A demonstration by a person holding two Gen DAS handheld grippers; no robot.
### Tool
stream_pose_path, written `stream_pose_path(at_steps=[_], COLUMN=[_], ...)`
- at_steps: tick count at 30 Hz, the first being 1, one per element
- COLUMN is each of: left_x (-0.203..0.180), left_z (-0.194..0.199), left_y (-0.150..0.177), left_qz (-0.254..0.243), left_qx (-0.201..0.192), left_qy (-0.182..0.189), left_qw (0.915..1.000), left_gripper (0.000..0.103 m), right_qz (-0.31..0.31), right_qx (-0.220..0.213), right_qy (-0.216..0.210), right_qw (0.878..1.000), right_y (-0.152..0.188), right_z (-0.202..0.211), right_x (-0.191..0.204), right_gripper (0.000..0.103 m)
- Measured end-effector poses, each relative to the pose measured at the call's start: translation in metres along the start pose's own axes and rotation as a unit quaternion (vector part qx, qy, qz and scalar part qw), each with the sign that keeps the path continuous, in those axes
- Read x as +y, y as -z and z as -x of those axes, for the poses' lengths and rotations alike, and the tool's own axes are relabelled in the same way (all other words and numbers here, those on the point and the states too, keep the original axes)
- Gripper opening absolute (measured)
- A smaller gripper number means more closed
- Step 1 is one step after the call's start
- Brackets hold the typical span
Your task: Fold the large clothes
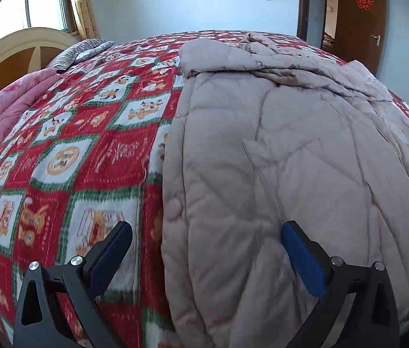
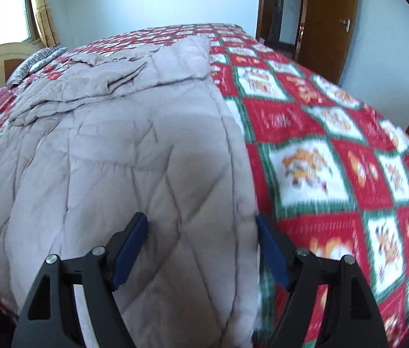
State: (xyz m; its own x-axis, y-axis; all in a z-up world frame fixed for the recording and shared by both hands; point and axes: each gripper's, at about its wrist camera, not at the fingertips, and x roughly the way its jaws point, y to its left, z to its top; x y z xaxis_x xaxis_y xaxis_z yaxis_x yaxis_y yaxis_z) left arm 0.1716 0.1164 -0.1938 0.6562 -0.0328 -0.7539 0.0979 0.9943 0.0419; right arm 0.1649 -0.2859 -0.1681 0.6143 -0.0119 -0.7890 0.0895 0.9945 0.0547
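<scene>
1. The quilted beige coat (image 1: 291, 150) lies spread flat on the bed, its near hem at the near edge of the mattress. Its upper part, at the far end, is bunched into folds.
2. The coat rests on a red, green and white patterned bedspread (image 1: 88, 150), which shows on both sides of it.
3. The left gripper (image 1: 207, 249) is above the coat's left edge. Its jaws are wide apart and hold nothing. One finger is over the bedspread, the other over the coat.
4. The right gripper (image 2: 201, 246) is above the coat's right edge. Its jaws are wide apart and hold nothing. They straddle the edge.
5. A pink folded quilt (image 1: 7, 107) and a striped pillow (image 1: 79, 50) lie at the far left, near the headboard (image 1: 10, 58).
6. A brown door (image 2: 332, 23) stands at the far right; a window (image 1: 30, 3) is at the far left.
</scene>
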Motion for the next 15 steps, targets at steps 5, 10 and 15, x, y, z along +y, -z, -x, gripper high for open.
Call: stream_pose_path(at_steps=[5,10,15], left_x=[0.002,-0.003,-0.007], left_z=[0.006,0.007,0.009], left_y=[0.02,0.027,0.03], left_qz=[0.009,0.027,0.014], left_qx=[0.003,0.006,0.012], left_qy=[0.029,0.054,0.072], left_qw=[0.9995,0.9981,0.9972], left_gripper=[0.102,0.102,0.102], right_qz=[-0.033,-0.031,-0.026], right_qx=[0.02,0.023,0.019], right_qy=[-0.027,-0.037,-0.042], right_qw=[0.999,0.999,0.999], right_y=[0.03,0.042,0.049], right_z=[0.007,0.015,0.015], right_x=[-0.005,-0.001,0.006], right_gripper=[0.075,0.053,0.044])
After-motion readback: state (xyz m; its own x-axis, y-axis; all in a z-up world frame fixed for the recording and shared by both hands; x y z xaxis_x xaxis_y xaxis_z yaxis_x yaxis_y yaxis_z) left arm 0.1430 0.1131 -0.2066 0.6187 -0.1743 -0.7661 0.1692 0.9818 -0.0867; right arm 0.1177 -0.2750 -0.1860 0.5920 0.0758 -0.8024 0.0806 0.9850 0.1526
